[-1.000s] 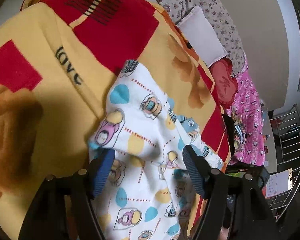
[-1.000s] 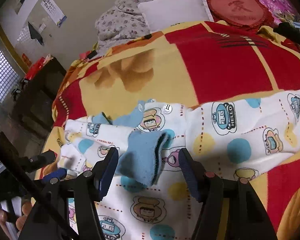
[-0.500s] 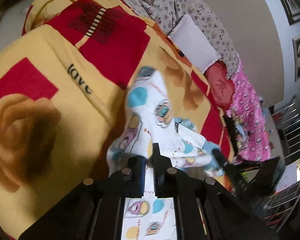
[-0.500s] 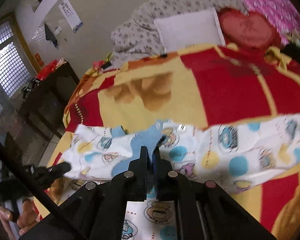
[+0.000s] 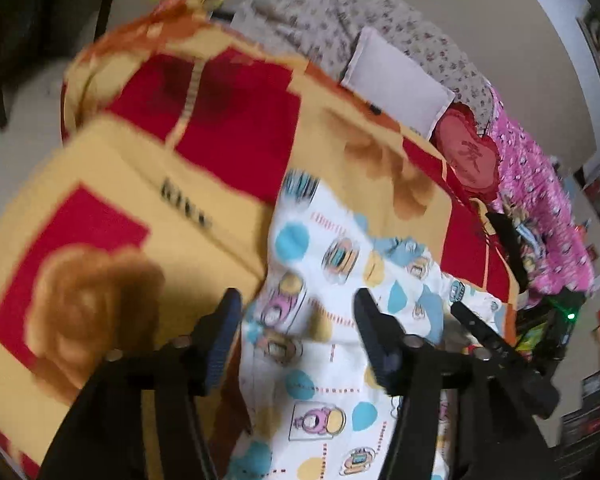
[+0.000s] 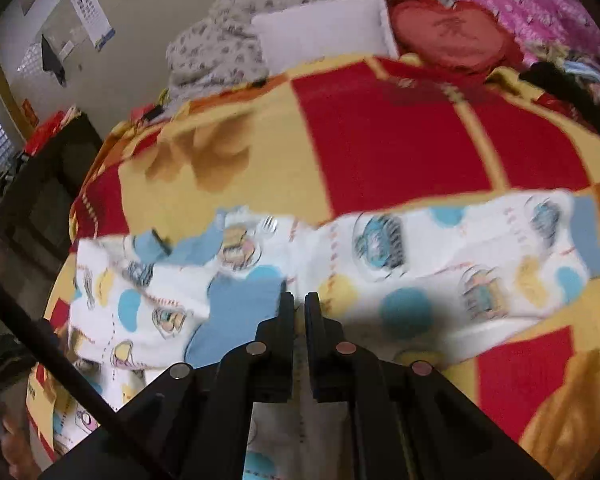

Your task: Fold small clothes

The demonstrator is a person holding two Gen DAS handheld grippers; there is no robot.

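You have one garment (image 5: 320, 264) to deal with, a white baby piece printed with blue and yellow dots and cartoon figures, lying on the single red-and-yellow blanket (image 5: 228, 120) that covers the bed. From your left wrist view its long axis runs away from you toward the head of the bed, with a printed end farthest off and the body trailing back under the camera. From your right wrist view the same garment (image 6: 420, 264) stretches crosswise, a long printed leg or sleeve reaching right to a blue cuff (image 6: 588, 236) and a bunched part with blue trim at the left. Your left tongs (image 5: 296, 320) stand released, the two fingers spread wide with cloth lying between them and neither pad pressing it. Your right tongs (image 6: 299, 312) are clenched on the garment's near edge, beside a blue patch (image 6: 240, 304), the fingers drawn almost together with a thin fold between. At the head of the bed you have one white pillow (image 6: 324, 36), one red heart cushion (image 6: 448, 32), one grey floral quilt (image 5: 340, 20) and one pink quilt (image 5: 540, 184).
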